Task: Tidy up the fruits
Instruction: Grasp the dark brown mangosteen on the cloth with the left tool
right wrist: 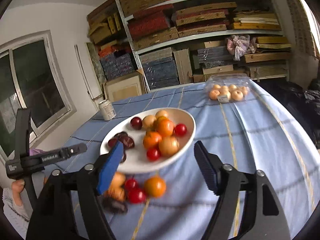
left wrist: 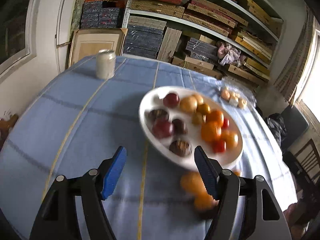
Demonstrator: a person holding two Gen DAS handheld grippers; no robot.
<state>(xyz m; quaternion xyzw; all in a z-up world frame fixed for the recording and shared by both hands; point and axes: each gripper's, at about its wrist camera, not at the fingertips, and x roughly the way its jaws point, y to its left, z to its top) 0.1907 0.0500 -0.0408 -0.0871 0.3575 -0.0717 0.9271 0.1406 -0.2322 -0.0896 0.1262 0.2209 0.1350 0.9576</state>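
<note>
A white oval plate (left wrist: pixel 148 128) (right wrist: pixel 186 118) on the blue tablecloth holds several oranges (right wrist: pixel 165 127), red cherry tomatoes (right wrist: pixel 180 129), pale round fruits (right wrist: pixel 169 146), plums (right wrist: pixel 136 123) and dark dates (right wrist: pixel 128 141). Loose fruit lies on the cloth in front of the plate: an orange (right wrist: pixel 155 186), cherry tomatoes (right wrist: pixel 136 195), pale fruit (right wrist: pixel 118 193) and a date (right wrist: pixel 116 206); in the left wrist view two loose oranges (left wrist: pixel 193 183) show. My left gripper (left wrist: pixel 160 170) is open and empty near the plate's front rim. My right gripper (right wrist: pixel 157 167) is open and empty above the loose fruit.
A drink can (left wrist: pixel 105 64) (right wrist: pixel 107 110) stands at the table's far left. A clear plastic pack of pale fruit (right wrist: pixel 228 93) (left wrist: pixel 234 98) lies at the far right. Shelves of stacked boxes (right wrist: pixel 200 30) stand behind the table. The left gripper's handle (right wrist: pixel 46 157) shows at the left of the right view.
</note>
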